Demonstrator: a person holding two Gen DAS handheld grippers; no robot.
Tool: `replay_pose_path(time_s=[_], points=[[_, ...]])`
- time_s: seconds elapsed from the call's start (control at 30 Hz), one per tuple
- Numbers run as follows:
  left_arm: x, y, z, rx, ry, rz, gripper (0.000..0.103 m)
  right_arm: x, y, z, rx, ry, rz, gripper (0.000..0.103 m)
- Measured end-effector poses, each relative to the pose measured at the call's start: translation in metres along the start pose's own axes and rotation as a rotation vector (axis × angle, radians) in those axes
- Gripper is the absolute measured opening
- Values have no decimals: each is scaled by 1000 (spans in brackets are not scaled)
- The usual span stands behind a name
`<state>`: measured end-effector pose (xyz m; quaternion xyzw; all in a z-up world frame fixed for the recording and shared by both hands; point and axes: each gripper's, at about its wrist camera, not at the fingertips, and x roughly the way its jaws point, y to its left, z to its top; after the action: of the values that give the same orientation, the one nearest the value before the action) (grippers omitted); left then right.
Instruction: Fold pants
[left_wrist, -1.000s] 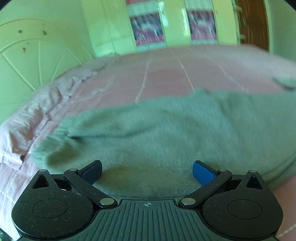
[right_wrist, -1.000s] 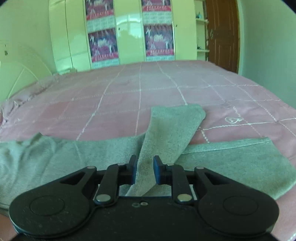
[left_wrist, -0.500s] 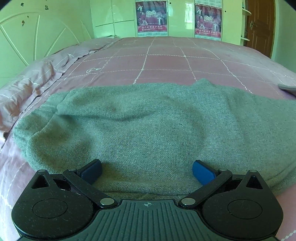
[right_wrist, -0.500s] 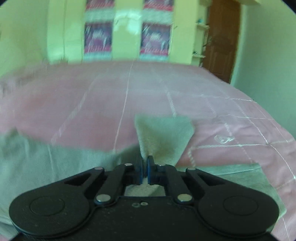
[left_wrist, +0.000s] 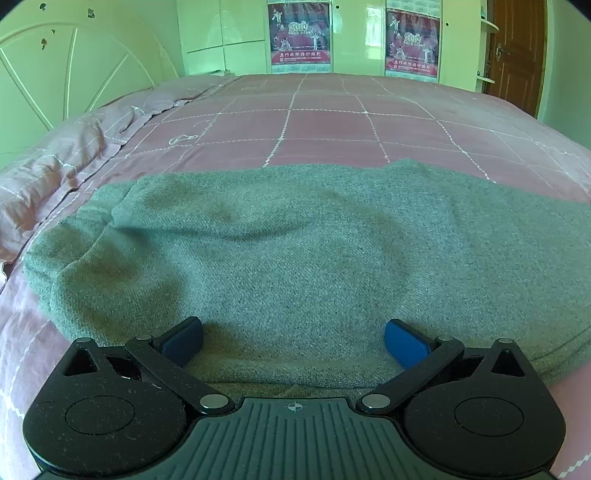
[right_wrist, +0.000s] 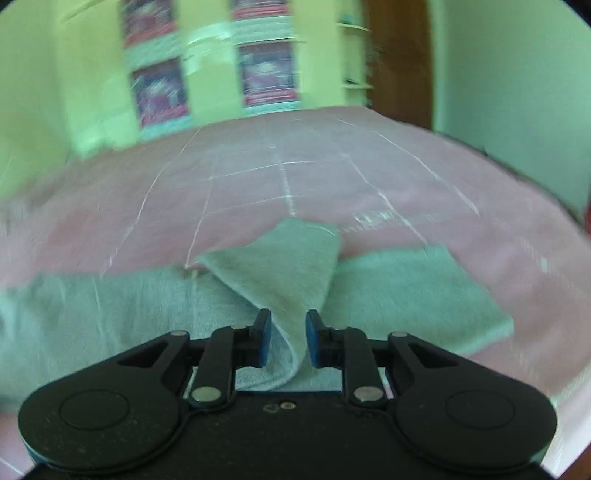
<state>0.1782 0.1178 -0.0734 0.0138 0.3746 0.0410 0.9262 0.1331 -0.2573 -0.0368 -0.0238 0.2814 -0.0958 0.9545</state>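
Observation:
Grey-green pants (left_wrist: 295, 251) lie spread across a pink checked bed (left_wrist: 332, 125). In the left wrist view my left gripper (left_wrist: 293, 339) hovers over their near edge, open wide with nothing between the blue pads. In the blurred right wrist view a pant leg end (right_wrist: 288, 258) is turned over onto the rest of the pants (right_wrist: 110, 314). A loose fold of that leg runs between the jaws of my right gripper (right_wrist: 288, 332), which are opening. The pads stand apart on either side of the fold and do not press on it.
A pink pillow (left_wrist: 48, 162) lies at the left side of the bed below a pale headboard (left_wrist: 74, 74). Beyond the bed stand wardrobe doors with posters (left_wrist: 299, 37) and a brown door (left_wrist: 517, 55). Bare bedspread (right_wrist: 258, 184) stretches past the pants.
The right gripper's jaws closed tight on the leg fold half a second ago and have since parted; the right view has shifted sideways. The left gripper has stayed open over the pants.

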Motion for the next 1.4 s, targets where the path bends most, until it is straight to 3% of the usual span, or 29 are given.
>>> replay_pose_path(time_s=[0.1, 0.2, 0.23, 0.27, 0.3, 0.33, 0.4, 0.5, 0.57, 0.6, 0.73, 0.77, 0.83, 0.93, 1.07, 1.17, 1.3, 1.4], points=[[0, 0, 0, -3, 2, 1, 103, 24, 35, 4, -256, -1, -75, 34], [1, 0, 1, -5, 4, 1, 103, 52, 60, 5, -481, 15, -139, 35], [1, 0, 1, -5, 5, 2, 103, 59, 65, 7, -535, 22, -147, 31], [1, 0, 1, -5, 5, 2, 103, 64, 65, 11, -546, 32, -148, 7], [2, 0, 1, -5, 5, 3, 103, 65, 62, 19, -511, 37, -137, 0], [2, 0, 1, -5, 5, 3, 103, 60, 53, 29, -448, 14, -111, 0], [2, 0, 1, -4, 5, 2, 103, 31, 29, 54, -273, -99, -100, 0], [2, 0, 1, -4, 4, 2, 103, -17, -51, 68, 154, -228, -56, 0], [2, 0, 1, -6, 4, 0, 103, -28, -103, 44, 411, -235, 10, 0], [1, 1, 1, -9, 2, -4, 103, -25, -118, 26, 478, -212, 19, 0], [2, 2, 1, -7, 6, -7, 103, 17, -156, -55, 714, -17, 38, 0], [2, 2, 1, -6, 7, -9, 103, 21, -163, -69, 760, -13, 49, 4], [1, 3, 1, 1, 12, -16, 103, 19, -174, -84, 849, -64, 97, 2], [-1, 3, 1, 39, 34, -45, 103, 16, -184, -87, 910, -102, 96, 11], [-4, 10, 1, 51, 47, -92, 103, 36, -193, -84, 969, -72, 114, 12], [-5, 9, 1, 67, 46, -90, 103, 35, -198, -81, 957, -47, 96, 0], [-6, 12, 1, 56, 44, -101, 103, 1, -194, -72, 937, -159, 125, 0], [-6, 12, 1, 50, 42, -105, 103, -1, -191, -76, 900, -163, 102, 0]])
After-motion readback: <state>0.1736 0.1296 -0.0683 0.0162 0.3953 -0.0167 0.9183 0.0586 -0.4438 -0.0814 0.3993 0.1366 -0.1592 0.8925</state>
